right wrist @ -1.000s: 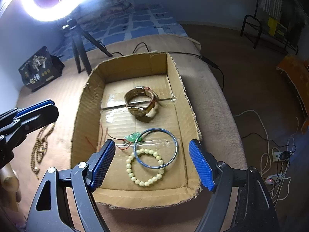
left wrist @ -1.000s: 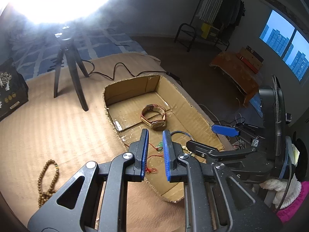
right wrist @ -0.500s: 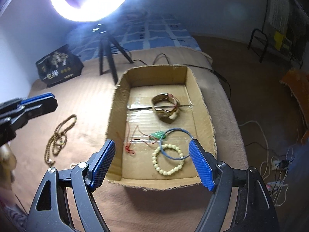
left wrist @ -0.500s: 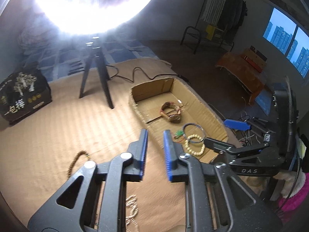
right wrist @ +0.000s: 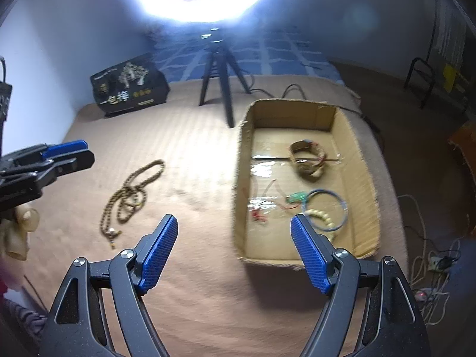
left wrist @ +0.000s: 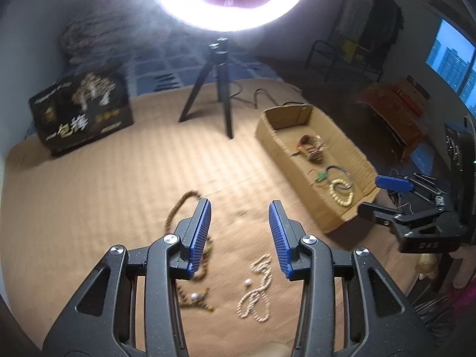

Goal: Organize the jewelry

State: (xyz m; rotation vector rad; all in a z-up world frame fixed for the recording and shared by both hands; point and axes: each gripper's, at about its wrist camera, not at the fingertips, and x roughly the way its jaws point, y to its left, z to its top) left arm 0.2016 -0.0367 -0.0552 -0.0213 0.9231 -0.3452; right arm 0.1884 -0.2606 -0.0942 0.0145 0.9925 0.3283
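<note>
Left hand-held gripper (left wrist: 239, 232) has swung away from the shallow brown cardboard box (left wrist: 267, 136) and its jaws have spread wide — empty now, hovering over the cream pearl-bead necklace (left wrist: 257, 291) at 6 o'clock, likely the next pickup. Dark wooden bead string (right wrist: 134, 190) lies at 9 o'clock. Right hand-held gripper (right wrist: 235, 250) — open, empty, level.

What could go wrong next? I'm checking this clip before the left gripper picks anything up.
The brown bead necklace lies partly under the open left gripper, beside the pale bead necklace; closing here might snag both strands or only a loop. Both strands are long and tangled, so one carried to the cardboard box could drape over its rim. The view is motion-blurred, so aim may be off.
</note>
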